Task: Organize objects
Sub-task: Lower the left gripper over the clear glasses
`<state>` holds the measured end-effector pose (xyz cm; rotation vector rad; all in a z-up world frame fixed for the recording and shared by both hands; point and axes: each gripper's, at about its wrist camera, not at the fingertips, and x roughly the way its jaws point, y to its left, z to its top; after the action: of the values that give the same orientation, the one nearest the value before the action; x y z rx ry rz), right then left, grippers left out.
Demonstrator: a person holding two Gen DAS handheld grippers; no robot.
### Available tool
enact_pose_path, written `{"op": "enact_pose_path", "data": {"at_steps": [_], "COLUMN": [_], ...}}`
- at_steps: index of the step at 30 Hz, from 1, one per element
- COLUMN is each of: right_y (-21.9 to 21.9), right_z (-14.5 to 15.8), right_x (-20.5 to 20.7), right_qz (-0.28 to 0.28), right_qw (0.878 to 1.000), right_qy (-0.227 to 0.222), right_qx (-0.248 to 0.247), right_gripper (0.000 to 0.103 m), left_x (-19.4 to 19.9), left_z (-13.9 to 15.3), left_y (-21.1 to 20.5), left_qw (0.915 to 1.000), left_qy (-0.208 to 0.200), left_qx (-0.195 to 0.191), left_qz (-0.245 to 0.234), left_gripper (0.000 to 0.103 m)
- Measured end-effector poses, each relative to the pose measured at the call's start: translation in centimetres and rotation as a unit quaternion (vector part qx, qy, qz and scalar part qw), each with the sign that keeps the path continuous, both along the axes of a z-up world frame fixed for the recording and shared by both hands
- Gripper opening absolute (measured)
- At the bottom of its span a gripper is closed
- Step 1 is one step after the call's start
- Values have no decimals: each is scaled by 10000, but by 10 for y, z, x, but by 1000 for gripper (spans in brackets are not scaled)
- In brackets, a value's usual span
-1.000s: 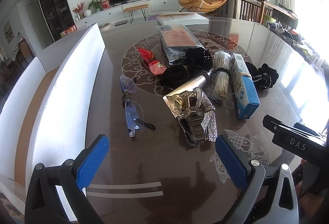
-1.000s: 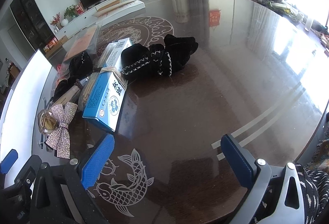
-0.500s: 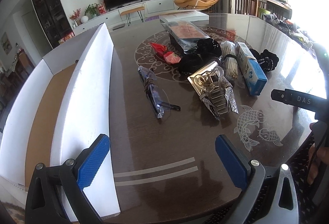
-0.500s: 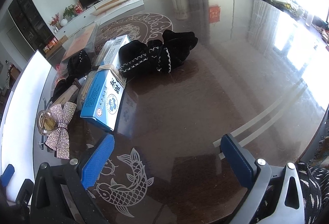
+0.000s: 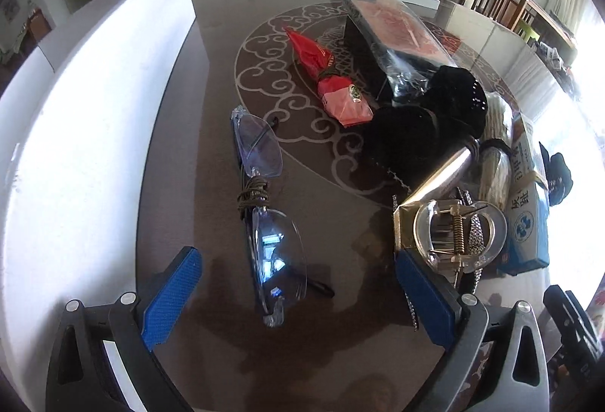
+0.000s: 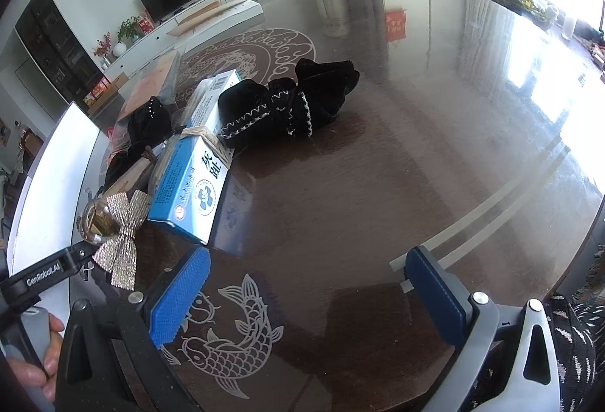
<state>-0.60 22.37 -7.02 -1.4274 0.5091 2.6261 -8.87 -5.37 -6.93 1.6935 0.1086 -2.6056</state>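
Clear glasses (image 5: 264, 208) flat on table, string-bound bridge, possibly folded

Left gripper (image 5: 297, 293) and right gripper (image 6: 306, 293), jaws wide.

Strong daylight pours in from the right of both fisheye views, blowing out that edge to white and laying streaky glare across the glossy tabletop (image 6: 435, 132), while soft shadows pool near the bottom and corners vignette black with curved, bent edges.
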Motion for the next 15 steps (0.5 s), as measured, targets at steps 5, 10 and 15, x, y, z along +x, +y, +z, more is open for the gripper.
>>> {"op": "enact_pose_path", "data": {"at_steps": [5, 10, 15], "right_y": [0, 0, 2], "right_z": [0, 0, 0], "right_x": [-1, 0, 1], "right_qz": [-14, -11, -8], "right_qw": [10000, 10000, 10000], "right_qy": [12, 18, 25], "right_qx": [-31, -42, -62], "right_gripper": [103, 103, 103], "left_x": [-22, -30, -30], "left_z": [-8, -13, -15], "left_y": [-6, 0, 4], "left_qw": [9995, 9999, 9998], "left_qy": [-29, 58, -114], "left_qx": [309, 89, -164], "left_qz": [-33, -25, 62], "left_gripper": [103, 103, 103]}}
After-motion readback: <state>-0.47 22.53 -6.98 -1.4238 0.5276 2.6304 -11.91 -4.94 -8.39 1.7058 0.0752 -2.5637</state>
